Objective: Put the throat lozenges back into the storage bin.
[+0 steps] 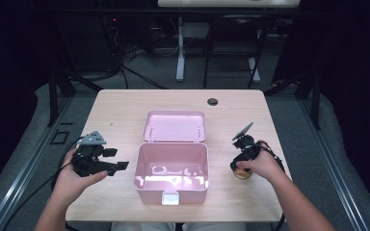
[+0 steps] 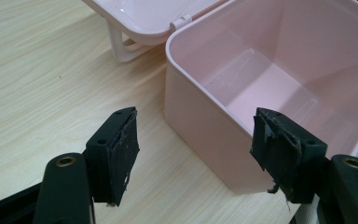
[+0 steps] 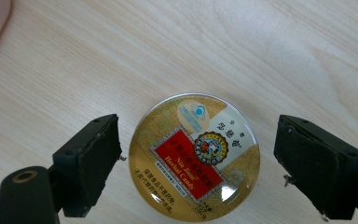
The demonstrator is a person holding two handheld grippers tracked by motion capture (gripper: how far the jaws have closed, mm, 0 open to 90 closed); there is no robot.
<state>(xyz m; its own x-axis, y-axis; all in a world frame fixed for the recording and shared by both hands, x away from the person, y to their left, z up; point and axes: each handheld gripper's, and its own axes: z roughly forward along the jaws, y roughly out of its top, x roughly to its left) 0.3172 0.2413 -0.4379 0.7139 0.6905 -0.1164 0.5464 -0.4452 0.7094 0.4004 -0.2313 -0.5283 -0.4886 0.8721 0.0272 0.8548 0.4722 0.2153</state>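
A round, flat candy tin [image 3: 194,156] lies on the pale wood-grain table [image 1: 120,108], its glossy gold lid printed with a red label and a small crest. It sits near the table's right side, well apart from the pink plastic box [image 1: 171,166]. The right gripper [image 3: 200,161] hovers straight over the tin, its matte black jaws spread wide on either side of it, clear of the rim on both sides. The box is smooth and rounded at the corners, with a shiny inside and its hinged lid [image 1: 175,126] lying flat behind it. The left gripper [image 2: 193,149] hangs by the box's left wall, its jaws also wide apart and holding nothing, their rubbery pads [image 2: 123,161] scuffed and frayed at the edges.
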